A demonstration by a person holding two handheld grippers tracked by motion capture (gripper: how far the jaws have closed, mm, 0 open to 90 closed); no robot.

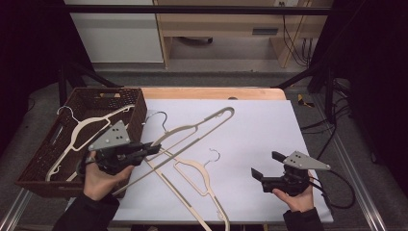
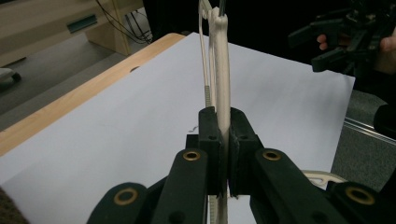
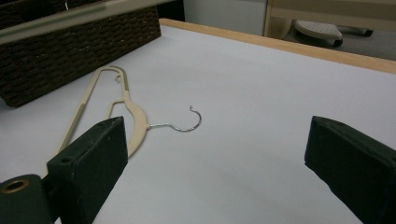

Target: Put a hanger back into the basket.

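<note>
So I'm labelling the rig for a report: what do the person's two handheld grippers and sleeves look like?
Both the left gripper and the right gripper are matte black, each with two blocky jaws, brass-coloured pivot rivets and a grey three-cornered plate dotted with holes on top. A black cable trails from the right one. The sleeves are dark.

The left hand (image 1: 98,175) held the black two-jaw left gripper (image 1: 155,147) with jaws clamped together, pointing right. The right hand (image 1: 299,198) held the black right gripper (image 1: 266,164), jaws spread wide.
</note>
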